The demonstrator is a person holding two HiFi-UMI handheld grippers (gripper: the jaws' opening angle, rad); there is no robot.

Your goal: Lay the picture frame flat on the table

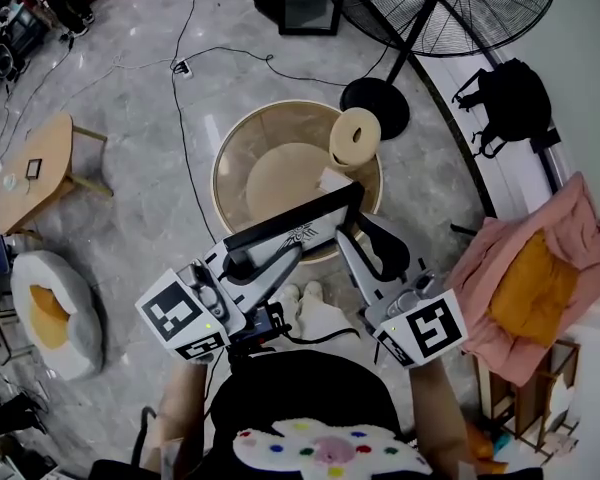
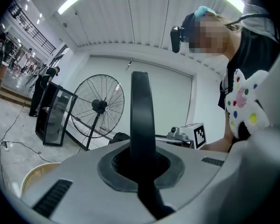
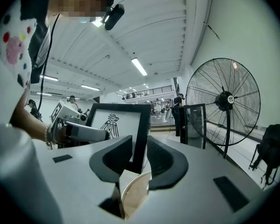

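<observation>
The picture frame (image 1: pixel 310 230) is pinched by the left claw (image 2: pixel 141 158); the right claw (image 3: pixel 139 154) is spread open around its border. Likely light, stiff, breakable: best gripped by the border.

I can read no words or numbers. The only signs are square black-and-white patterns on the left marker cube (image 1: pixel 180 318) and right marker cube (image 1: pixel 427 330), and a bird-like emblem (image 3: pixel 111 124) in the picture frame (image 3: pixel 121 107).

Picture frame (image 1: pixel 300 230) over the round desk (image 1: pixel 228 158), centre of the frame.
I see the black frame tilted, my left tongs (image 1: pixel 242 264) at its lower left end and my right tongs (image 1: pixel 352 236) at its right end; a cream ring (image 1: pixel 355 136) sits at the desk's upper right edge.
</observation>
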